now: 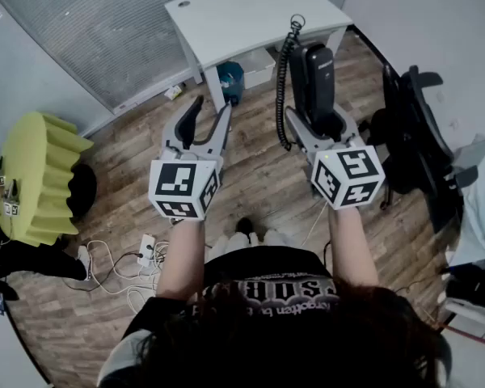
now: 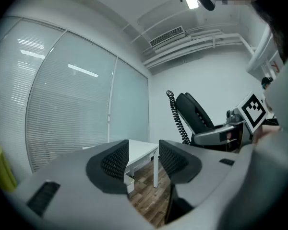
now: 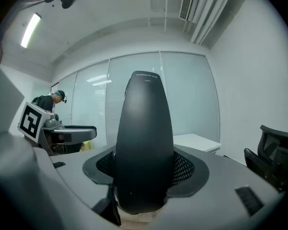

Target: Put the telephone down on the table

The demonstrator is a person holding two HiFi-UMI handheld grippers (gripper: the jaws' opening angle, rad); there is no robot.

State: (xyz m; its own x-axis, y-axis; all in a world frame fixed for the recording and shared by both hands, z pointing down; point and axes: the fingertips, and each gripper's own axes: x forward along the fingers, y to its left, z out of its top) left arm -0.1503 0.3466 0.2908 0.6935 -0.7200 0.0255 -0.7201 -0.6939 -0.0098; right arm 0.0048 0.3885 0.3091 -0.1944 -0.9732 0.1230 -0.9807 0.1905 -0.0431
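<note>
**Handset upright in the right tongs, table ahead**

The black telephone handset point(image 3: 144, 143) stands upright in the air over the wooden floor point(image 1: 250, 176), short of the white table point(image 1: 250, 14). The right tongs point(image 3: 144, 169) pinch it near its lower end, a ribbed pad on either side. The left tongs point(image 2: 141, 159) are spread wide with nothing between them. The handset is a long, rounded shell, smooth and glossy and narrowing toward the top. It is likely stiff plastic, fairly light and rather slippery, and held this low it may tip in the grip. A hold nearer the middle of the handle would probably steady it. The coiled cord point(image 1: 284, 87) hangs beside it and may spring or drag as it is lowered.
</note>
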